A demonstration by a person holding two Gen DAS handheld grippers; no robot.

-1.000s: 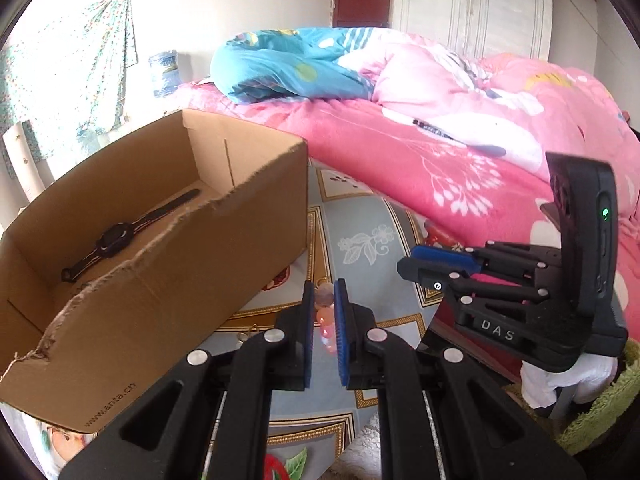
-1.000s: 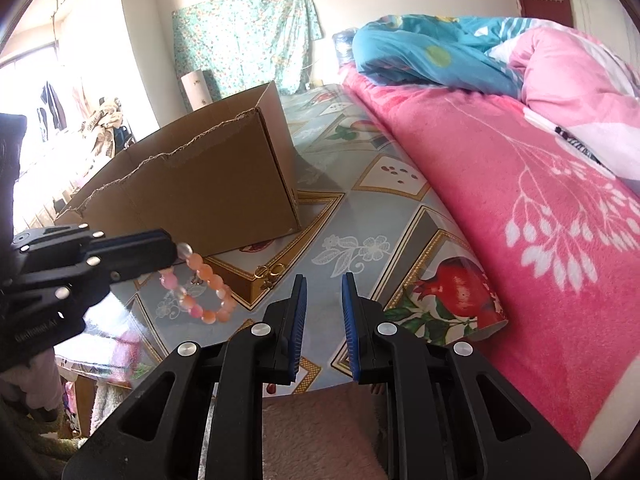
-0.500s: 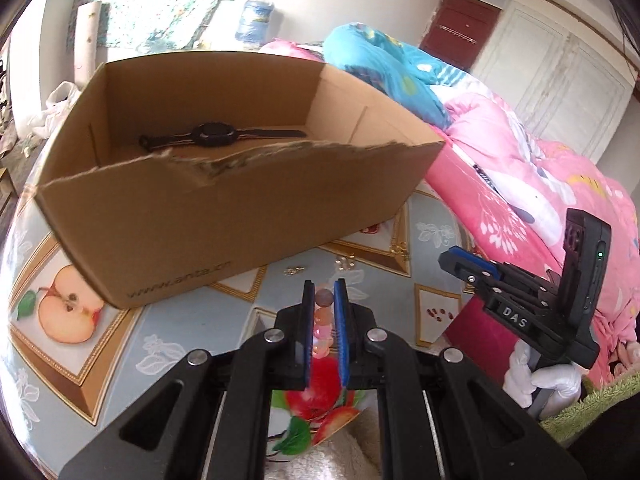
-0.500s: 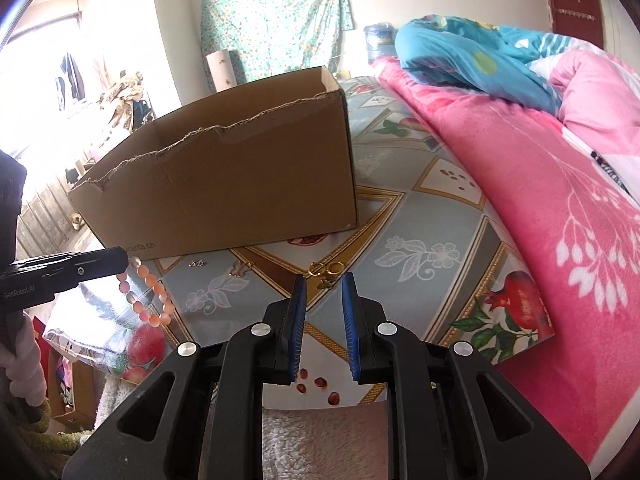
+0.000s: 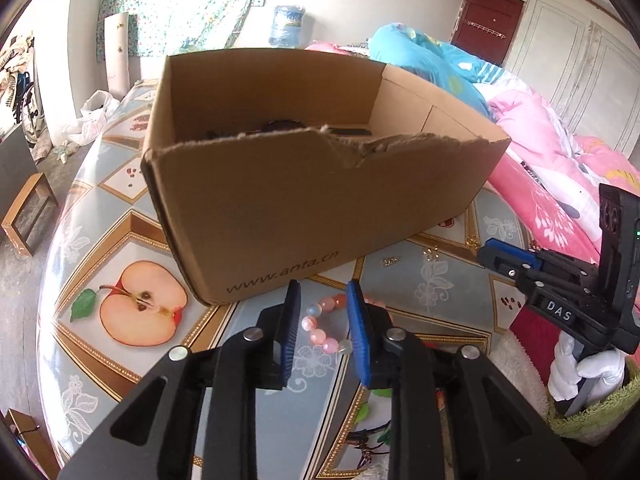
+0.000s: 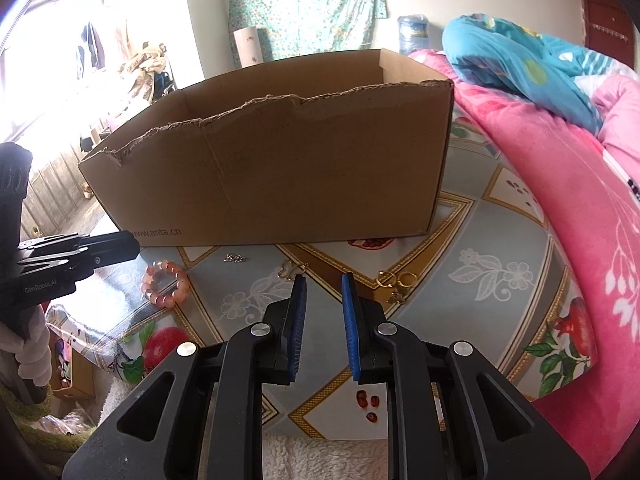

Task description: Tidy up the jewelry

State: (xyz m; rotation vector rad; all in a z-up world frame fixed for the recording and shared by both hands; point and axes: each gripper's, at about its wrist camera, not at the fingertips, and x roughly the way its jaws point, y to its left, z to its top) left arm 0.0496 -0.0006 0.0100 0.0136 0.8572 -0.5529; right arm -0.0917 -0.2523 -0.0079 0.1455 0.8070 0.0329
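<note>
A pink bead bracelet [image 5: 326, 326] lies on the tablecloth in front of the cardboard box [image 5: 304, 200]; it also shows in the right wrist view [image 6: 165, 283]. My left gripper [image 5: 323, 334] is open, its fingers either side of the bracelet, just above it. My right gripper [image 6: 323, 312] is open and empty over the table. Small gold earrings [image 6: 394, 280], a gold butterfly piece [image 6: 292, 270] and a small chain [image 6: 235, 258] lie on the cloth before the box [image 6: 280, 168]. A dark watch [image 5: 280, 126] lies inside the box, mostly hidden by its wall.
A pink quilt on a bed [image 6: 580, 200] borders the table on the right. The table's near edge [image 6: 280, 428] is close under my right gripper. A water jug [image 5: 286, 26] stands behind the box.
My left gripper has opened and let go of the bracelet, which now lies on the cloth. Both grippers swung to face the box; my right gripper has opened a little wider.
</note>
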